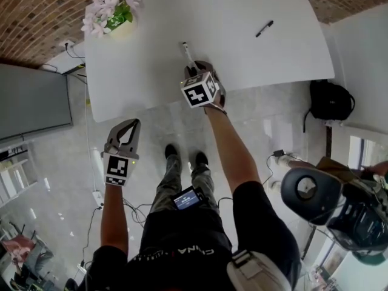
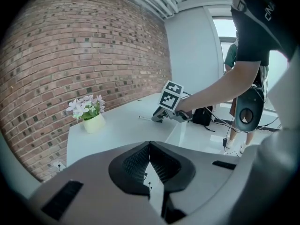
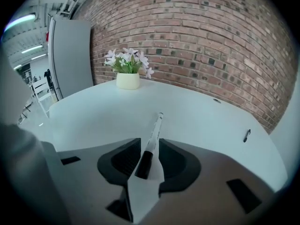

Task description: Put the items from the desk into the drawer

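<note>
A white marker with a black cap (image 1: 188, 53) lies on the white desk (image 1: 242, 47) near its front edge. My right gripper (image 1: 191, 71) is down over its near end. In the right gripper view the marker (image 3: 153, 135) lies between the open jaws (image 3: 149, 154), with bare desk showing on both sides of the cap. A black pen (image 1: 264, 28) lies farther right on the desk, and it also shows in the right gripper view (image 3: 246, 135). My left gripper (image 1: 133, 125) hangs in front of the desk over the floor, shut and empty (image 2: 150, 146). No drawer is in view.
A pot of pale flowers (image 1: 112, 12) stands at the desk's back left corner by the brick wall. A grey cabinet (image 1: 33, 102) stands left of the desk. A black bag (image 1: 330, 100) lies on the floor at the right, and cables run by my feet.
</note>
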A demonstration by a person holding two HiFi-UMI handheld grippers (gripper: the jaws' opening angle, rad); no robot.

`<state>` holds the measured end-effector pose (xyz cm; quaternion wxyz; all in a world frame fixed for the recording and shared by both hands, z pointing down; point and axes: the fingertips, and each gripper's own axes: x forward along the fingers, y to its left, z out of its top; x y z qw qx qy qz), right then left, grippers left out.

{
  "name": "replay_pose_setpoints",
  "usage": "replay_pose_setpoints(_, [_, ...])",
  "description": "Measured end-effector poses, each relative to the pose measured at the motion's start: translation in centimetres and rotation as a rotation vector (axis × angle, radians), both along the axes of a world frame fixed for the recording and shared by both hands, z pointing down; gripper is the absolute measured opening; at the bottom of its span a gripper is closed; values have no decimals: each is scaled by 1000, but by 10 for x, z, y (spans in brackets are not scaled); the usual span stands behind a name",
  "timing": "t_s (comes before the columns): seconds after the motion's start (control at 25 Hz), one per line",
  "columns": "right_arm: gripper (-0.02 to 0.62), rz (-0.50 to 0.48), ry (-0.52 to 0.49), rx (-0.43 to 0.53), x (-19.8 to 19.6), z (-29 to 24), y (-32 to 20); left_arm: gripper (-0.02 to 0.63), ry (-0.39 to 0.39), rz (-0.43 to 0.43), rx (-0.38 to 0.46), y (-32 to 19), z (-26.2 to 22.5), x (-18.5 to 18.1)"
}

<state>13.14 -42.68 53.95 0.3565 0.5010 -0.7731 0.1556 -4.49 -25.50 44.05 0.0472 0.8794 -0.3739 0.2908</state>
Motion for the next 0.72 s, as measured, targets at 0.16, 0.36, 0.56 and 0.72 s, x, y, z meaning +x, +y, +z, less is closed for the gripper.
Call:
replay_pose_setpoints(0.16, [107,39,-4,-78,2,15,-5,12,-3,-9,-7,-3,3,-11])
replay_pose_setpoints(0.36, [78,47,-20,-104,-2,18,-8,11,3,-20,-15,-8,6,-16])
replay_pose_setpoints(0.56, [71,9,-11,-98,-6,9,-3,12,-8,-24,-10,-7,1,-20])
replay_pose_setpoints(0.72, [71,-49,-43,-44,-10,-26,18,11,1,-47,16,-4,-19,-19])
